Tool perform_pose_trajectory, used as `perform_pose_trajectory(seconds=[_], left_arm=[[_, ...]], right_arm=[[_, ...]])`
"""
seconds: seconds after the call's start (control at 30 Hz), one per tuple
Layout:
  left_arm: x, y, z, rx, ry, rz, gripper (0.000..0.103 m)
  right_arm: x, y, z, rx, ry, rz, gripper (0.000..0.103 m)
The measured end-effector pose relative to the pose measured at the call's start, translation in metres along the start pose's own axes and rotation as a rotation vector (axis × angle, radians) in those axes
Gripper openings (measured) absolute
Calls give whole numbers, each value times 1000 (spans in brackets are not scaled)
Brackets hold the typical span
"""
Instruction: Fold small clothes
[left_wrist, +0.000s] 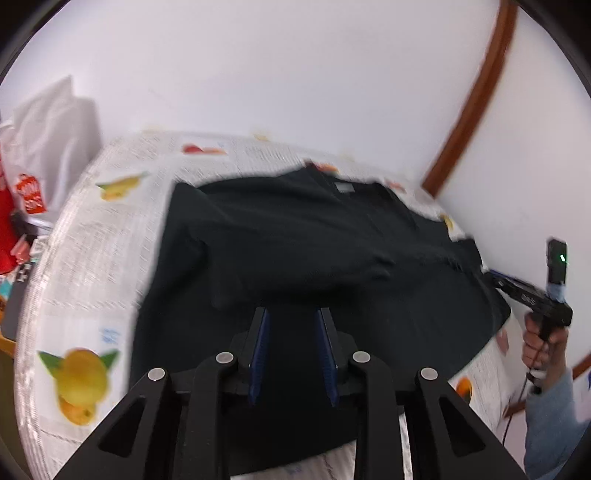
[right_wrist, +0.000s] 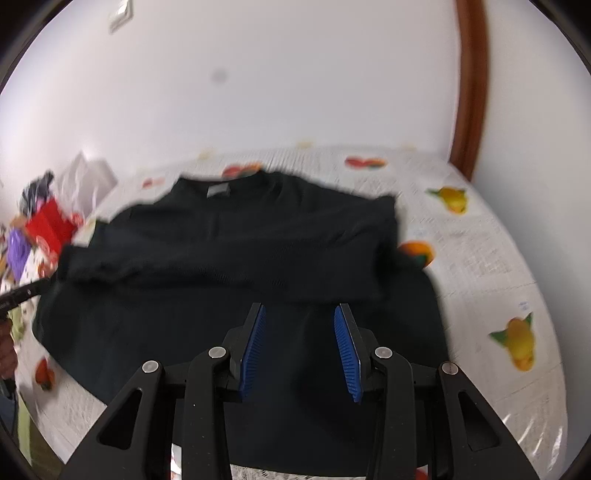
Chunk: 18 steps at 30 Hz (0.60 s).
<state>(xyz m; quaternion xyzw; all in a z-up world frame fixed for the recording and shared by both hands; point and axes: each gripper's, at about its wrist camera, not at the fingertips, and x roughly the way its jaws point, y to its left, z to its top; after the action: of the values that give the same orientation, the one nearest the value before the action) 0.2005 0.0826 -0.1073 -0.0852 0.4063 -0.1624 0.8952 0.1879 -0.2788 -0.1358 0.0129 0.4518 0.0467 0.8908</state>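
Your left gripper (left_wrist: 293, 314) and right gripper (right_wrist: 300, 308): jaws partly open, nothing between them. Just past them, black top (left_wrist: 295, 236) lies on the desk (left_wrist: 92, 229), lower part folded up over the chest, collar tag showing, creased.

Black garment (left_wrist: 295, 240) flat on fruit-print tablecloth (left_wrist: 85, 266), left gripper (left_wrist: 293, 314) fingers apart, empty, above its near hem.

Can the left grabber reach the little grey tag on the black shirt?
Probably yes. The left gripper hangs open over the near hem of the black knit shirt; the small grey neck label lies uncovered at the far side, nothing between.
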Motion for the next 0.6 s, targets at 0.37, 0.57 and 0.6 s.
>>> perform_pose_trajectory(seconds=[0.37,0.57,0.6], left_arm=[[68,-24,34,-6,49,87,25],[75,4,73,-80,1,156,25],[74,8,77,-86,-1,172,25]], right_arm=[[49,7,16,29,42,-86,36],[66,-16,64,106,-19,-63,36],[70,-19,69,120,-13,-61,36]])
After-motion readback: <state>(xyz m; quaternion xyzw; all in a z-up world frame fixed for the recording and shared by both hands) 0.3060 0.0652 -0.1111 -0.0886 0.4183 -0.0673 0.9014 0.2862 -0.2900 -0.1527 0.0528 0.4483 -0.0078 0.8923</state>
